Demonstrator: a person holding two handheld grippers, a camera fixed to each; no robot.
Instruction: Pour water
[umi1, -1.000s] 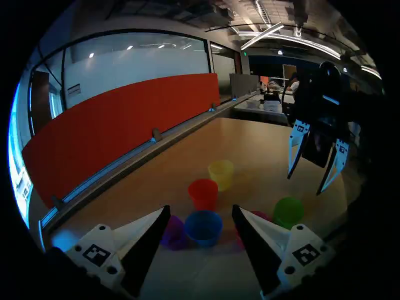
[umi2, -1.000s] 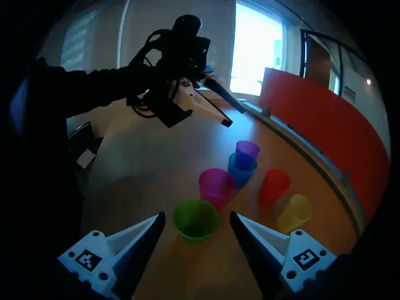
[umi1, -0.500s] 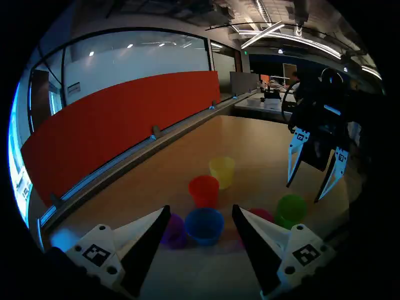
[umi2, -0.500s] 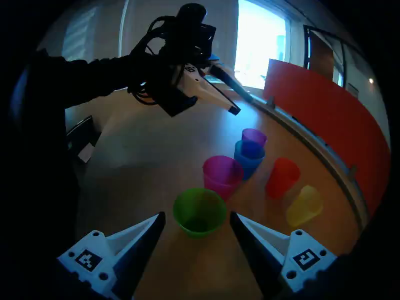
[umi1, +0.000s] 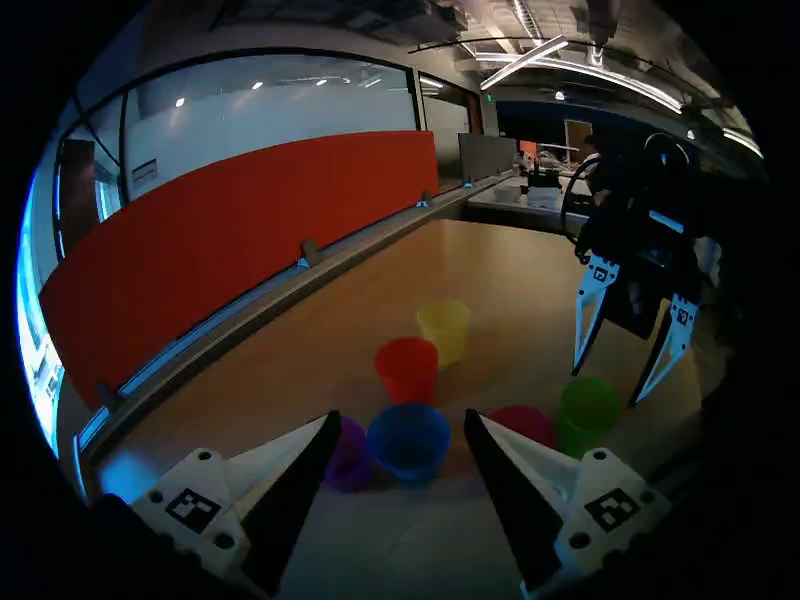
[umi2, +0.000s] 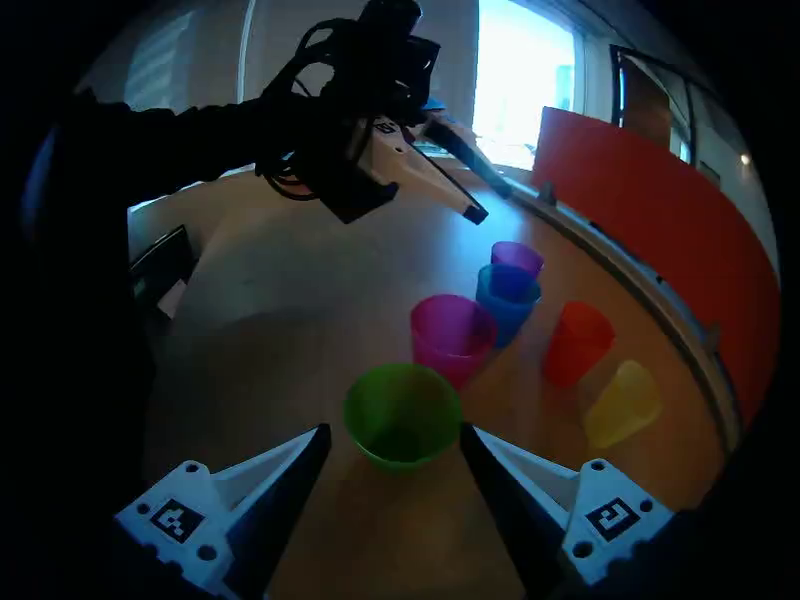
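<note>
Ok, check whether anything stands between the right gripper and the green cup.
Nothing visible does. The right gripper is open, and the green cup sits on the table directly ahead of its fingertips. The magenta cup stands just beyond the green one, not in the path.

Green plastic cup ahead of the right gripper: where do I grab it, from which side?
Pinch the green plastic cup across its walls below the rim, right gripper straight ahead from the near side: it stands upright, magenta plastic cup close behind.

right gripper (umi2: 395, 428) moved in on green cup (umi2: 402, 412), rim now between its open jaws
</note>
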